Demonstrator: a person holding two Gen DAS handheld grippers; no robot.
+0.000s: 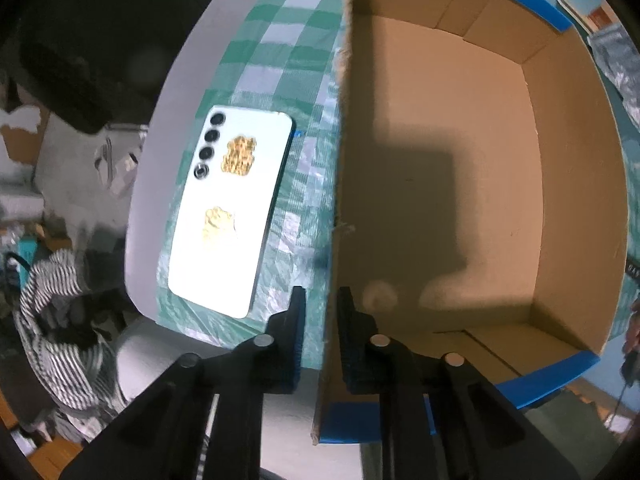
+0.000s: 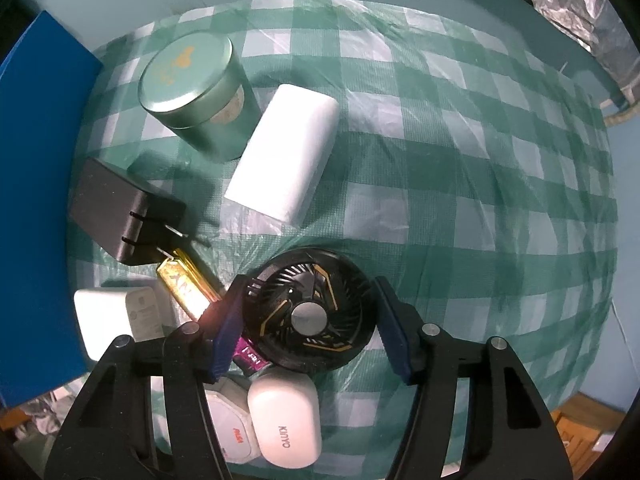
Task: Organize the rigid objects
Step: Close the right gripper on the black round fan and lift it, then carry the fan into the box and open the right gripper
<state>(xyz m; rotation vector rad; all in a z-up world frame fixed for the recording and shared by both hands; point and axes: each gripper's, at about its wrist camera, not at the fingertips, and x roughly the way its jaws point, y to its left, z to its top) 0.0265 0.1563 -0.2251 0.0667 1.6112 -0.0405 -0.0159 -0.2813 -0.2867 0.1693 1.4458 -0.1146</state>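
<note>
The left gripper [image 1: 320, 300] points down over the left wall of an open cardboard box [image 1: 568, 184], its jaws drawn in so that they pinch that thin wall between the pads, one finger outside the box and the other inside. The box is brown inside with blue edging along its rim, and nothing lies on the part of its floor that shows. Just outside that wall a white smartphone [image 1: 232, 212] lies back up on the green-and-white checked tablecloth [image 1: 280, 40], camera lenses toward the far end, close to the table's left edge. The right gripper [image 2: 308, 308] also points down, with its jaws spread on either side of a round black fan [image 2: 308, 312] with yellow markings; the fan sits between the blue pads, and I cannot tell whether they touch it. Near the table's left edge, beside a blue box wall [image 2: 36, 208], stand a green round tin [image 2: 192, 92] and a black plug adapter [image 2: 116, 216]; a white rounded block [image 2: 284, 152] lies just right of the tin. A gold bar-shaped item [image 2: 186, 284] and a white charger [image 2: 116, 316] lie left of the fan, and a white KINYO case [image 2: 286, 424] sits at the near edge.
</note>
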